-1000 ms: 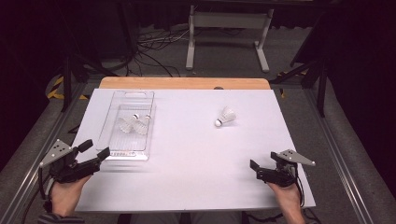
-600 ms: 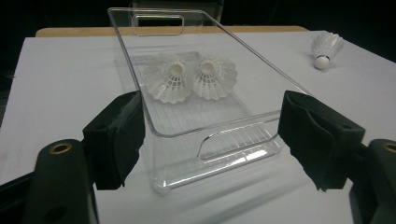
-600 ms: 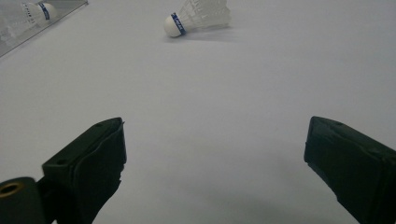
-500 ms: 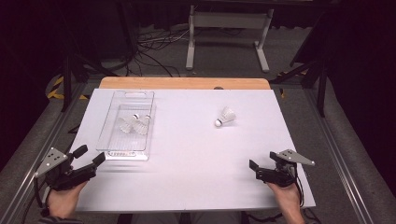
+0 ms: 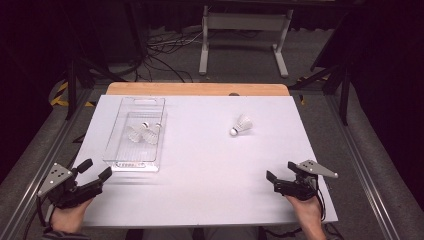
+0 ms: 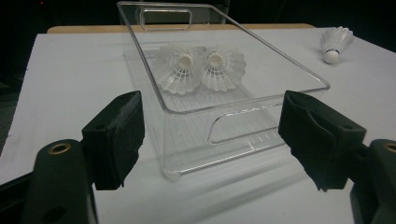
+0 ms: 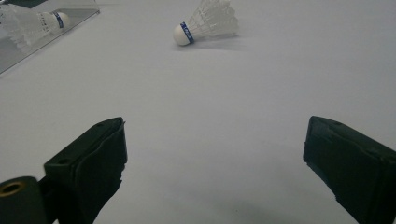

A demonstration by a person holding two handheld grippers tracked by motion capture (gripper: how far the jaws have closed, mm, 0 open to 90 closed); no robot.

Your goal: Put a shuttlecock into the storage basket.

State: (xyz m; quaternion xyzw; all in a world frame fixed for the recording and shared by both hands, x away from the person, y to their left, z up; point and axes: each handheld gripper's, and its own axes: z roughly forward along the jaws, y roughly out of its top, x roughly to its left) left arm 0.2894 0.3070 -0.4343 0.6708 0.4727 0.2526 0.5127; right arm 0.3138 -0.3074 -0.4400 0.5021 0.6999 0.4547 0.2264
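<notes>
- The left gripper (image 5: 95, 173) sits at the near left corner of the white table surface (image 5: 200, 165), jaws spread wide and holding nothing. It is just short of the near end of the clear plastic tray (image 5: 131, 164).
- From the left gripper view, the tray's near wall with its handle cut-out lies between the two open jaws but apart from both.
- Two white shuttlecocks (image 5: 143, 132) lie side by side inside the tray, touching, about midway along it.
- The right gripper (image 5: 280, 178) rests near the right front edge of the table surface, jaws released and empty.
- A third shuttlecock (image 5: 242, 125) lies loose on its side on the open surface, well apart from both the tray and the right gripper, cork end toward the person.
- The widest open room is the bare stretch between the tray and the loose shuttlecock, and the whole near middle of the table.
- The tray's far end comes close to the wooden strip (image 5: 197, 89) along the far table edge.
- In the right gripper view, the tray and a shuttlecock in it are cut off at the top left corner.
- The print on the blue cork band is too small to read.
</notes>
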